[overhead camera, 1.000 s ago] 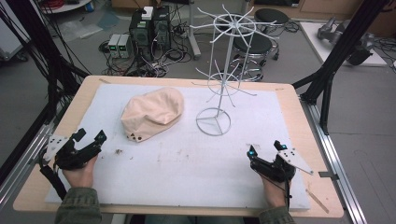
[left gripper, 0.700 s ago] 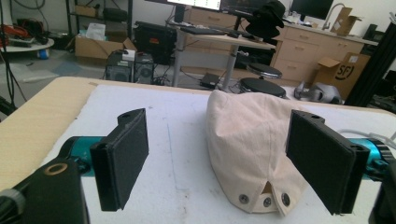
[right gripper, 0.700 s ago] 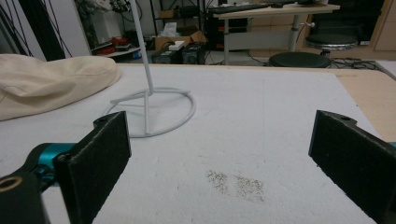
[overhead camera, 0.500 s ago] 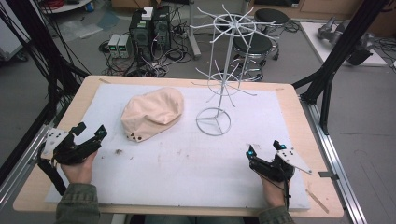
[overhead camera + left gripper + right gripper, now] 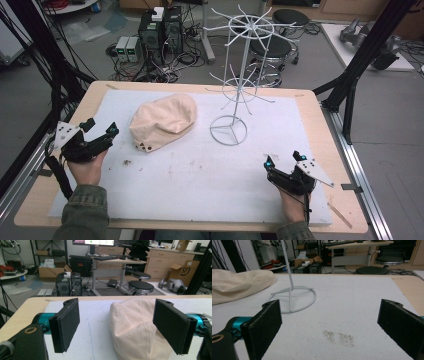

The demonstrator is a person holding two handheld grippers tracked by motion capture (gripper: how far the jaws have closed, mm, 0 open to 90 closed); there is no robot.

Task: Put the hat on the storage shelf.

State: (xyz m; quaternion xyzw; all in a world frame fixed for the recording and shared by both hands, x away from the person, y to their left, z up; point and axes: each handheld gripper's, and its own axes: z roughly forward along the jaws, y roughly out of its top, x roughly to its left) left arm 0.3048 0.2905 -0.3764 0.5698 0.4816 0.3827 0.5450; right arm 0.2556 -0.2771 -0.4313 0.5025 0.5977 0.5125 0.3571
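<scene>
Cream cap [image 5: 162, 121] lies crumpled on the white mat [image 5: 200, 170], left of centre, just beside the left gripper [image 5: 98, 132], which the left hand [image 5: 86, 167] holds low at the mat's left edge, its 2 jaws spread wide and aimed at the cap. Right gripper [image 5: 284, 161], jaws also apart and empty, sits near the front right, well apart. Farther back stands the white wire rack [image 5: 235, 85]
</scene>
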